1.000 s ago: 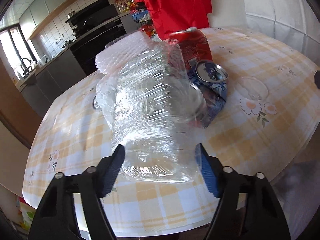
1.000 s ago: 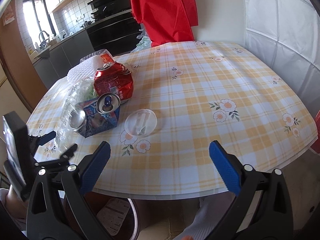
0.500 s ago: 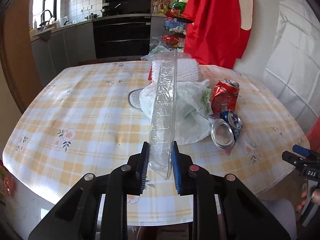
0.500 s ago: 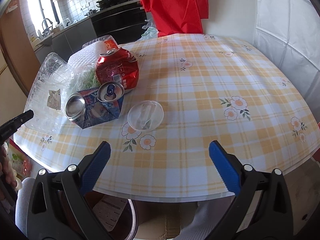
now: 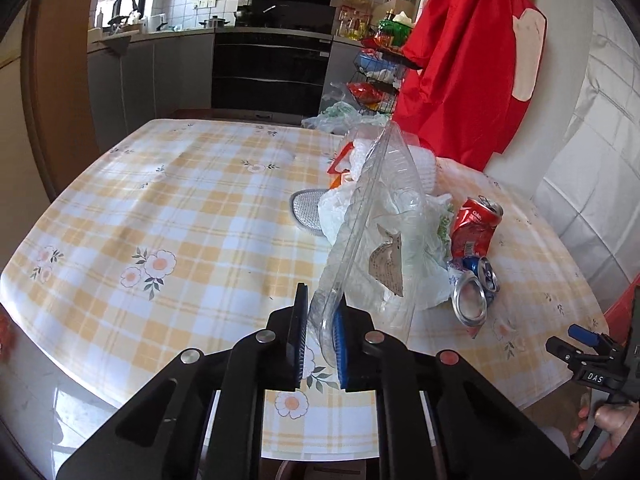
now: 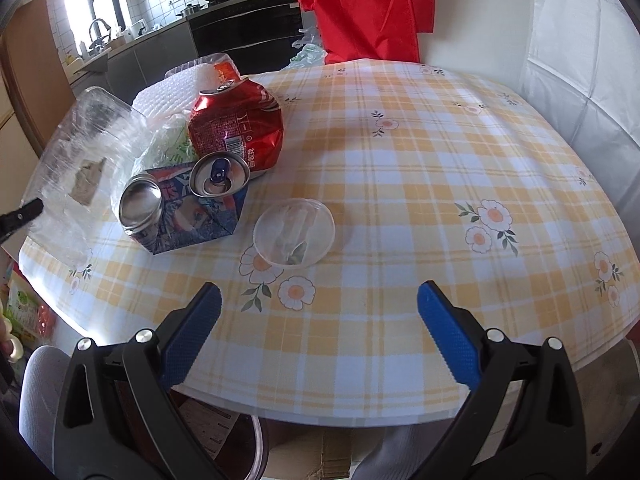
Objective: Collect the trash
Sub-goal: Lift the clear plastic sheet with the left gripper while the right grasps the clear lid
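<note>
The clear plastic container point(image 5: 374, 236) is thin, glossy and ribbed, squashed nearly flat, with a torn brown paper label stuck to its side; your left gripper point(image 5: 322, 336) has its lower edge between the blue ridged pads, and the jaws are closing on it, pressing it thin. It stands on edge, tilted up above the table point(image 5: 172, 216), just beside the crumpled white plastic bag point(image 5: 420, 276).

Use that bag as your landmark. Right of it stands a dented red can point(image 5: 474, 228), its metal creased and shiny. In front of the red can lies a crushed blue can point(image 6: 192, 204), folded so both round silver ends face up. Behind the bag sits a white bubbled foam sheet point(image 6: 176, 92), and to its left a round grey mesh piece point(image 5: 306, 210) lies flat.

Your right gripper point(image 6: 320, 332) hangs wide apart with nothing between its pads, near the table edge. Ahead of it, well right of the bag, lies a shallow round clear lid point(image 6: 294, 232). The cloth is smooth, yellow-checked, with printed daisies.
</note>
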`<state>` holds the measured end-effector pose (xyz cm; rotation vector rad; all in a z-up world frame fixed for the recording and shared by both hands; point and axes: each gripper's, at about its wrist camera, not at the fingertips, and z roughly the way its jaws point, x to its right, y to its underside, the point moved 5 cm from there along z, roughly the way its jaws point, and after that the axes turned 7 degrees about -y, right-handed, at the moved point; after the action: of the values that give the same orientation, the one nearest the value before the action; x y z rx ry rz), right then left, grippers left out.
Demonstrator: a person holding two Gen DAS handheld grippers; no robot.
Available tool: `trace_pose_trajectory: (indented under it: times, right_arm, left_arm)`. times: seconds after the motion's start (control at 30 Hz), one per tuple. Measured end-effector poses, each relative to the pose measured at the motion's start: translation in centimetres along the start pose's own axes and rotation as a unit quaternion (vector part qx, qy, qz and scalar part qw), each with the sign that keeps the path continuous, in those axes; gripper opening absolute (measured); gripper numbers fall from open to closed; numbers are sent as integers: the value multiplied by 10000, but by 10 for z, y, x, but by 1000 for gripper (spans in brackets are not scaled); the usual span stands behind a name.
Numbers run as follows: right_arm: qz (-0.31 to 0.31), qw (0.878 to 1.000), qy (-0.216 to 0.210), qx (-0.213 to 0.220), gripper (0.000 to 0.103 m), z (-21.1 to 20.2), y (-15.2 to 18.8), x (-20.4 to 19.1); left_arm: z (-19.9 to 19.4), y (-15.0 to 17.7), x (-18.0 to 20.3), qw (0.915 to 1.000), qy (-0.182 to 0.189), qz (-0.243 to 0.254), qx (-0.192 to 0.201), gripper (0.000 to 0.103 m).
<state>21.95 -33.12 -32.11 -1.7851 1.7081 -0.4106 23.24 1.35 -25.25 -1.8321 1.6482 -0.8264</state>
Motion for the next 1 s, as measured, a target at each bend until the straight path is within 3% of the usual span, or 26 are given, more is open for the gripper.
trace_pose_trajectory:
  times: [0.17,0.5,0.6,0.7,1.0]
  right_arm:
    - [-155,9997,16,-163,88,26,-9,2]
    - [-550,9974,139,-441,87,74,-27,-9]
    - [-579,9966,200,-554,80,83,-28,-10]
    - [-543,9970,90,-537,67,81,-29,-11]
    - [-388,9985,-53,-371,67,55,-21,-15]
  left_arm:
    - [-10,-2,-18,9998,-86,-163,77,12]
    - [-30,5,-44,9994,-227,-241,116,12]
    - [-31,6,-48,9993,-242,-263,102,12]
    - [-34,9,-46,9994,-236,-250,91,12]
    - [-47,12,-35,9998,-85,-141,150,12]
